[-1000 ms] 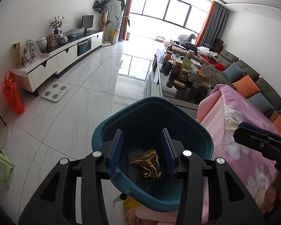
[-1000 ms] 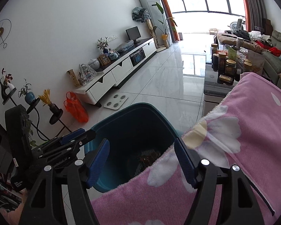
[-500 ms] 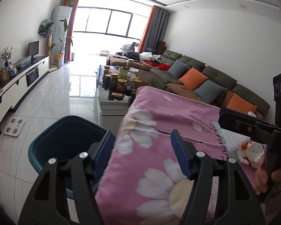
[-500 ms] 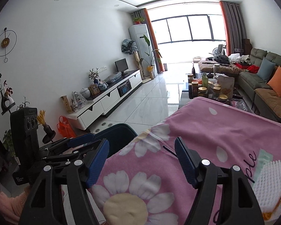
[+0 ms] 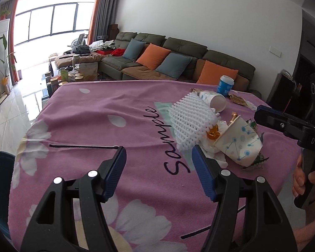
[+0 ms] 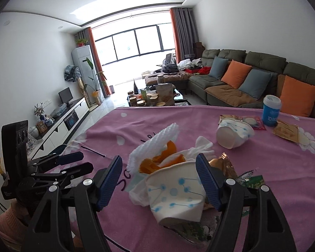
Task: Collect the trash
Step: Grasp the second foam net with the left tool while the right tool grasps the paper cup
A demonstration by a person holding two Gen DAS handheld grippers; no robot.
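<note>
Trash lies on the pink flowered cloth (image 5: pixel 107 109): a white foam net (image 5: pixel 191 121) (image 6: pixel 155 145), orange peel (image 6: pixel 168 157), tissue (image 6: pixel 201 147), a gold wrapper (image 6: pixel 222 163) and a crumpled dotted paper cup (image 5: pixel 239 142) (image 6: pixel 176 191). A second paper cup (image 6: pixel 233 133) lies on its side farther back. My left gripper (image 5: pixel 158 149) hangs open over bare cloth, left of the pile. My right gripper (image 6: pixel 158 157) is open just before the crumpled cup, its pads apart from it. The teal bin (image 5: pixel 0 189) shows at the left edge.
A blue lidded cup (image 6: pixel 272 110) stands upright at the far right, with brown wrappers (image 6: pixel 287 131) beside it. A green wrapper (image 6: pixel 252 180) lies under the pile. Beyond the table are a sofa (image 5: pixel 178 63) and a cluttered coffee table (image 6: pixel 155 98).
Both grippers swung right, from above the teal bin to over the table and its trash pile. The left jaws stand wider than a second ago, and the gold wrapper stays in the bin.
</note>
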